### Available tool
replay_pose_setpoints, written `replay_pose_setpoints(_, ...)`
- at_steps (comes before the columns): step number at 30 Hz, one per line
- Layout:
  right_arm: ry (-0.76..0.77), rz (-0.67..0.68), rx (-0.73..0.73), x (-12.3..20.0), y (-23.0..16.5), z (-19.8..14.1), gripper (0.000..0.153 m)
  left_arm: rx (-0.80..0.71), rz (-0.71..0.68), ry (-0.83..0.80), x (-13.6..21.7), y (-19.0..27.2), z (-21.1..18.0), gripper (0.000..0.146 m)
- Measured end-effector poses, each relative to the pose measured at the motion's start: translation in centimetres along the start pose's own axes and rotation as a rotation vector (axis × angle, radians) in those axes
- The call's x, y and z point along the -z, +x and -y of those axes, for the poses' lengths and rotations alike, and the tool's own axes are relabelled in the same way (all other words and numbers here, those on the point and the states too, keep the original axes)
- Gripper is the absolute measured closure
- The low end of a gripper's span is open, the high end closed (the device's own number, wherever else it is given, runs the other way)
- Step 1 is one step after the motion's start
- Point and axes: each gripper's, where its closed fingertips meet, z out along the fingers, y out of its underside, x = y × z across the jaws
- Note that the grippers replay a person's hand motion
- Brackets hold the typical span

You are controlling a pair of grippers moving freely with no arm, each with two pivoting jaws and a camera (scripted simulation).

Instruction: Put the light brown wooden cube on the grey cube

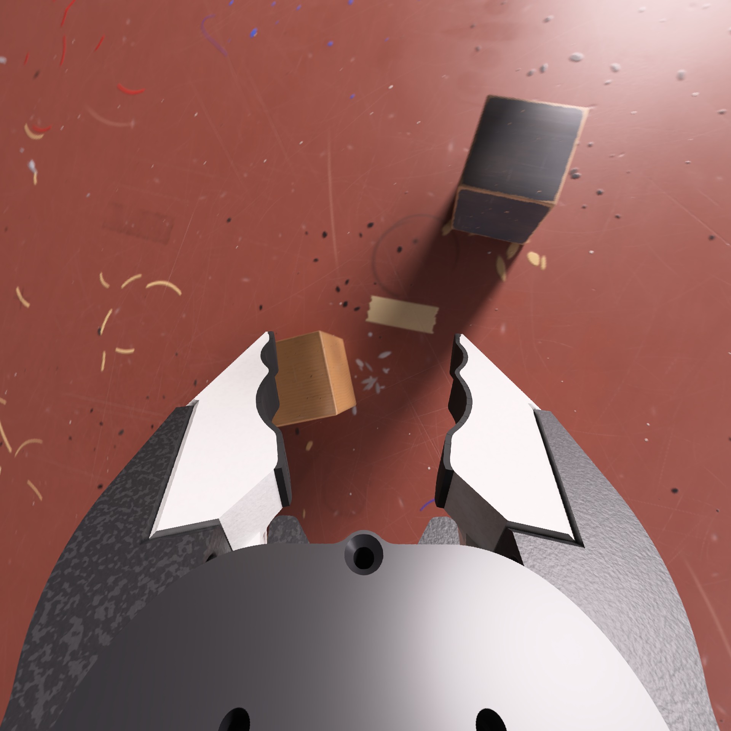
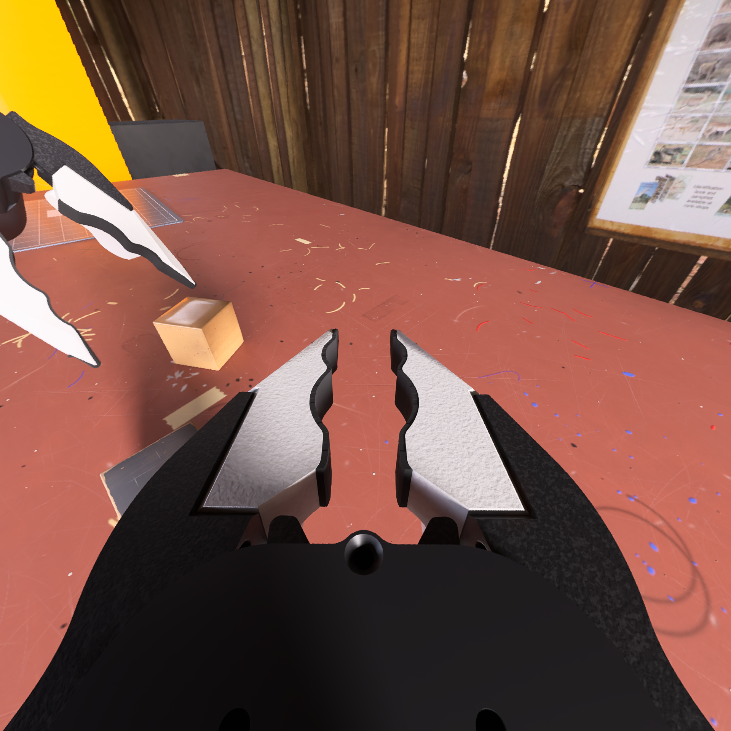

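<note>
Task at its outset. Wooden cube (image 1: 312, 379), light brown and fine-grained, sits on the red, scratched worktop (image 1: 197, 197), well apart from the grey cube (image 1: 514, 166), a dark block with worn pale edges. Left gripper (image 1: 362, 336) hovers over the wooden cube, spread wide and holding nothing. Right gripper (image 2: 364, 332) is partly parted, empty. Grasp, lift and stacking all remain.

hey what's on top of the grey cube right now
Nothing: the grey cube has a bare top. The light brown wooden cube sits apart on the table. Its underside is hidden.
</note>
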Motion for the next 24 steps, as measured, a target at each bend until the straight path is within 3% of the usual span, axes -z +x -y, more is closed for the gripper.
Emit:
replay_pose_setpoints(3, -0.003, 0.004, 0.002, -0.1, -0.1, -0.1, 0.127, 0.113, 0.061, -0.053, 0.1, -1.8, -1.9, 0.060)
replay_pose_setpoints(7, -0.010, -0.003, 0.021, -0.2, -0.2, -0.2, 0.127, 0.271, 0.019, -0.090, -0.7, -3.1, -4.1, 0.064)
replay_pose_setpoints(12, -0.013, -0.002, 0.016, -0.2, -0.1, -0.3, 0.127, 0.273, 0.011, -0.142, -2.2, -3.5, -5.2, 0.070)
replay_pose_setpoints(14, -0.010, 0.000, 0.012, -0.2, -0.1, -0.3, 0.127, 0.239, 0.042, -0.191, -2.5, -3.9, -5.7, 0.082)
replay_pose_setpoints(24, -0.011, -0.002, 0.010, -0.2, 0.0, -0.2, 0.127, 0.107, -0.034, 0.010, 0.9, -1.5, 1.4, 0.086)
